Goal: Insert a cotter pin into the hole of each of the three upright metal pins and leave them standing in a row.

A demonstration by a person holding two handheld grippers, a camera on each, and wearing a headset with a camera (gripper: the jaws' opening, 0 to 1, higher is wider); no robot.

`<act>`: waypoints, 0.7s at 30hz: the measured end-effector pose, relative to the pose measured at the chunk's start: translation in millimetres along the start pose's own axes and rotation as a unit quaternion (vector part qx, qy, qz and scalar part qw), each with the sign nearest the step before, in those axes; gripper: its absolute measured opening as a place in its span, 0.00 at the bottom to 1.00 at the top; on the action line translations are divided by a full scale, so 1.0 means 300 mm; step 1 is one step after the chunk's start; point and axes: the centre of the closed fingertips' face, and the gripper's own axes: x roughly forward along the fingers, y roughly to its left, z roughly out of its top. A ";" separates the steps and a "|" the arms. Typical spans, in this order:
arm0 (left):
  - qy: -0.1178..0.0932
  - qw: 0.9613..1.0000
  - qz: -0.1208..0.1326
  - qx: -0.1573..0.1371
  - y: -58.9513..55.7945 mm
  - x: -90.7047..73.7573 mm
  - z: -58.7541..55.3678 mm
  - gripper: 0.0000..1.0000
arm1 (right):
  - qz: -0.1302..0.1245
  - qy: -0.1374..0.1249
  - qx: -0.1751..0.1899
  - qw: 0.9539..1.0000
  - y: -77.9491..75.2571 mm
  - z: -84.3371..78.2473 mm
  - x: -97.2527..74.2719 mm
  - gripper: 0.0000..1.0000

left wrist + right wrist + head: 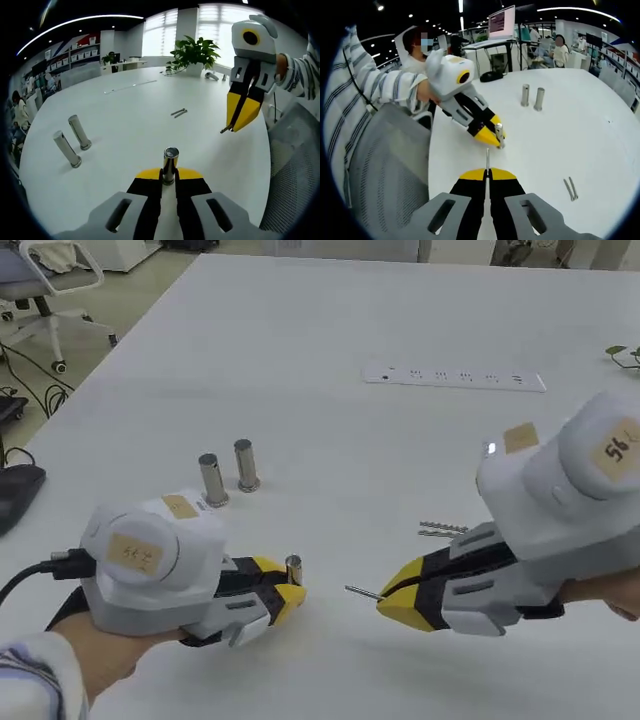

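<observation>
Now, in the head view, we are clamping a short upright steel pin (293,569) in the left tool (290,598) over the white worktop (330,390). Our right tool (393,602) is pinching a thin metal cotter pin (362,592), whose tip is pointing at that pin without touching it. Two more steel pins (212,480) are standing side by side beyond. In the left gripper view, the jaws are sitting narrow around the pin's lower part, and two spare cotter pins (178,112) are lying farther off. In the right gripper view, the cotter pin is sticking out from tight jaws toward the left tool.

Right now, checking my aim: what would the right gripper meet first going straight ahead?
Probably the metal pin in the left gripper; the held cotter pin points there, though depth is unclear.
</observation>
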 end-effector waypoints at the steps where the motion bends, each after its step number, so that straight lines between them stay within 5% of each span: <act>1: 0.000 1.000 0.001 0.000 0.000 0.000 0.000 0.08 | 0.000 0.001 -0.002 1.000 -0.001 0.003 0.005 0.02; 21: -0.001 0.999 0.039 -0.017 -0.005 -0.008 -0.006 0.08 | -0.006 0.012 -0.005 1.000 -0.036 0.044 0.109 0.02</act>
